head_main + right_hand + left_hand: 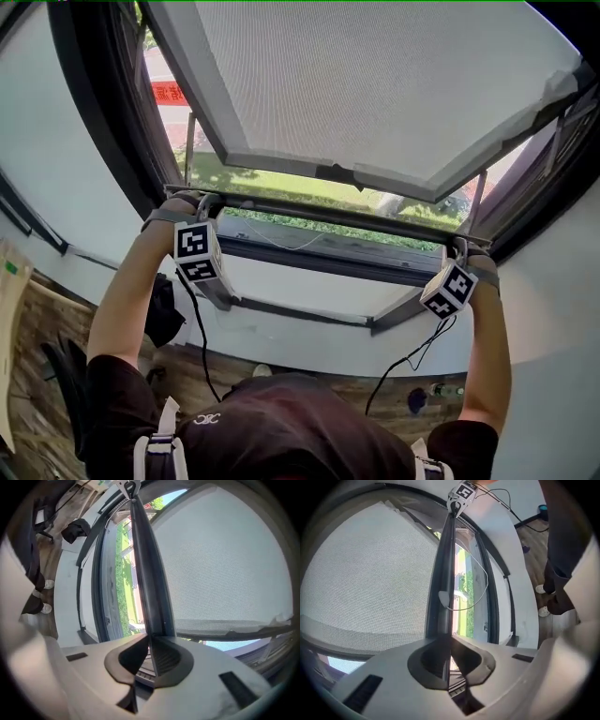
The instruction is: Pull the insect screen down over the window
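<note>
The insect screen's dark bottom bar (328, 223) runs across the window just above the sill. Its grey mesh (375, 84) stretches up from the bar over the opening. My left gripper (208, 200) is shut on the bar's left end and my right gripper (459, 247) is shut on its right end. In the left gripper view the bar (446, 564) runs from between the left gripper's (449, 644) jaws up to the other gripper's marker cube (464, 491), with mesh (370, 583) to the left. In the right gripper view the right gripper (151, 651) clamps the bar (147, 573), with mesh (225, 564) to the right.
An outward-tilted window sash (328, 173) hangs outside behind the mesh, with grass below it. A thin white pull cord (480, 588) loops from the bar. The dark lower window frame (309, 258) and white sill (300, 295) lie under my arms. Black cables (202, 337) hang from both grippers above a wooden floor (37, 375).
</note>
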A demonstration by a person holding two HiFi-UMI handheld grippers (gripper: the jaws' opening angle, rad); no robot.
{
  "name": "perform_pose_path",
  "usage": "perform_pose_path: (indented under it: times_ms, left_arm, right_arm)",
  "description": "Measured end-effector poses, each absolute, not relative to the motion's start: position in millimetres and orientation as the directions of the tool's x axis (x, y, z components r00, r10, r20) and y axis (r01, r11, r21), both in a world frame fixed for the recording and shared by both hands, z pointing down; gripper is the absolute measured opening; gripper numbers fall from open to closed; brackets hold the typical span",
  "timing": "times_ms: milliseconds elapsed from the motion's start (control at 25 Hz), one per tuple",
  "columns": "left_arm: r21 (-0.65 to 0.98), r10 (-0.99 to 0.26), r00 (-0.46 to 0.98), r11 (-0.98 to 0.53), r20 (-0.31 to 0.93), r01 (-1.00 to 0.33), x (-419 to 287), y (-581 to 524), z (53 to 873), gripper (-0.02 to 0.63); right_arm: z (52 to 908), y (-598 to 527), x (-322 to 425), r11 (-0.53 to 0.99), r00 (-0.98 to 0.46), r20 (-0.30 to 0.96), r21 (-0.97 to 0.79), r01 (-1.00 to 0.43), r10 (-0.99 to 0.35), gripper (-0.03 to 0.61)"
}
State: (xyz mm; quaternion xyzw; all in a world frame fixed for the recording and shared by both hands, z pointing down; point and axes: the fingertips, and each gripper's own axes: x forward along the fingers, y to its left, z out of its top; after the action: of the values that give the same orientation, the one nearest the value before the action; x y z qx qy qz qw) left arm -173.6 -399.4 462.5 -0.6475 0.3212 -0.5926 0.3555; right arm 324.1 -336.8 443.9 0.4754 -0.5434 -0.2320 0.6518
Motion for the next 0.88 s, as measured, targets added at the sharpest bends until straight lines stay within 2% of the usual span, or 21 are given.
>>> perform_pose_path:
  times_ms: [160,320,560,880]
  left_arm:
    - [-0.824,-0.821,0.077,-0.566,0.566,0.023,-172,-400,505,0.032]
    - [-0.820,-0.819,0.069,-0.572,0.570,-0.019,-173,-399,523,0.034]
    - [-0.787,-0.786,0.054,-0.617,0.615,-0.011,-172,-398,564,0.034]
    - [-0.782,-0.781,0.045,-0.623,0.623,0.004,-172,-397,578,0.034]
  right_arm:
    - [486,-334,325,0.445,0.312,0.496,0.867,-0.224,-0.810,0.032]
    - [505,-334,326,0.432,0.311,0.487,0.872,-0.232,-0.816,0.034]
    - [553,-332,335,0.481,0.317,0.534,0.845,-0.233,-0.784,0.034]
    - [562,-333,333,0.470,0.326,0.519,0.855,-0.220,-0.790,0.034]
